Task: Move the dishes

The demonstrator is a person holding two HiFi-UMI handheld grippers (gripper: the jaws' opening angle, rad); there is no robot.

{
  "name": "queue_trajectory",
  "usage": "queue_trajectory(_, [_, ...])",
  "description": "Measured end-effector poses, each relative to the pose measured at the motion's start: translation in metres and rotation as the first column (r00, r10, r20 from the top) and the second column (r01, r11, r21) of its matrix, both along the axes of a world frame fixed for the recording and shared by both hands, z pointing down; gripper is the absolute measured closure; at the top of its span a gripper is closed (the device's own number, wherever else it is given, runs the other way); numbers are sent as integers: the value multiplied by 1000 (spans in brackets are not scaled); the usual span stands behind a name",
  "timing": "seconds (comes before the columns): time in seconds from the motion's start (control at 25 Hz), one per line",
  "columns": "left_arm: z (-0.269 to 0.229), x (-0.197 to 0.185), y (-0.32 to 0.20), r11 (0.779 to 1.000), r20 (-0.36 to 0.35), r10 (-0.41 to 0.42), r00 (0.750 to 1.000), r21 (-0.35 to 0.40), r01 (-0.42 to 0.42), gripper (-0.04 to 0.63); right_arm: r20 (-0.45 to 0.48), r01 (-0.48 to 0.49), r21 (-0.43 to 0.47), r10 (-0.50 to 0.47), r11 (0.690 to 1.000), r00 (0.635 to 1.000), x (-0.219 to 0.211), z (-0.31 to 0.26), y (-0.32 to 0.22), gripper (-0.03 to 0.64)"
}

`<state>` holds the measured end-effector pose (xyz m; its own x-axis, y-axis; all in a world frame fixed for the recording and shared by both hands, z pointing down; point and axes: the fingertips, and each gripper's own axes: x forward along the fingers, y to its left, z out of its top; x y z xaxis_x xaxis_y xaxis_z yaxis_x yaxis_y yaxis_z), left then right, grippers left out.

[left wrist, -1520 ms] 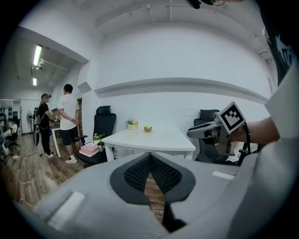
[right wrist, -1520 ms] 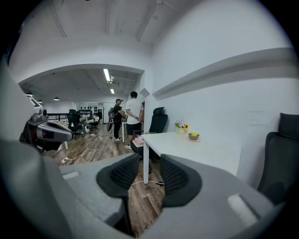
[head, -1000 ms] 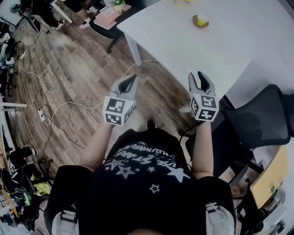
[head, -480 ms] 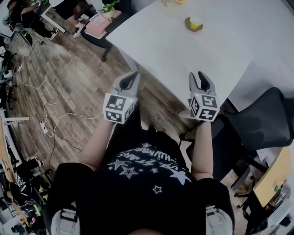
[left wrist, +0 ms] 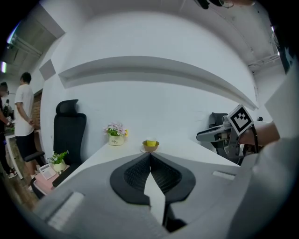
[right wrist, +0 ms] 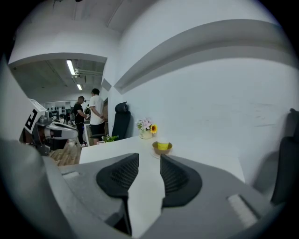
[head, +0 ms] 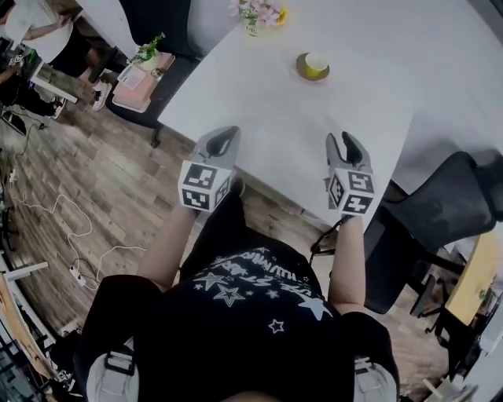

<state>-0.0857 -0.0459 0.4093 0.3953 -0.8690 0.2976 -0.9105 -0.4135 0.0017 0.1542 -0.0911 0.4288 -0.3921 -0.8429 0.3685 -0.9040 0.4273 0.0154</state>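
A yellow cup in a brown bowl [head: 316, 66] stands on a pale saucer near the middle of the white table [head: 393, 47]. It also shows straight ahead in both gripper views: the bowl [left wrist: 150, 145], the bowl [right wrist: 162, 147]. My left gripper [head: 228, 135] hovers over the table's near edge with its jaws shut and nothing in them. My right gripper [head: 343, 141] hangs level with it to the right, jaws open and empty. Both point toward the bowl, well short of it.
A small pot of flowers [head: 259, 12] stands at the table's far side, left of the bowl. A black office chair [head: 440, 212] is at my right, and another chair [head: 161, 20] at the table's far left. People [right wrist: 96, 116] stand in the background.
The table has come nearer: both grippers, earlier over the wooden floor in front of it, now hover over its near edge. Neither gripper's jaws changed.
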Motion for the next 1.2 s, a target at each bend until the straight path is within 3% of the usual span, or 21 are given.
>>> queue_trajectory(0.36, [-7, -22, -129, 982, -11, 191, 981, 2, -191, 584, -200, -132, -27, 124, 991, 972, -13, -13, -98, 466])
queue_trajectory(0.72, [3, -35, -203, 958, -6, 286, 958, -17, -286, 584, -380, -100, -86, 60, 991, 923, -47, 4, -173, 468])
queue_trajectory(0.92, [13, -34, -232, 947, 3, 321, 947, -18, -321, 584, -528, -20, -131, -53, 991, 848, -63, 27, -208, 468])
queue_trajectory(1.2, [24, -32, -254, 939, -11, 342, 940, -38, -342, 584, -697, 58, -234, -209, 970, 686, -72, 60, -235, 512])
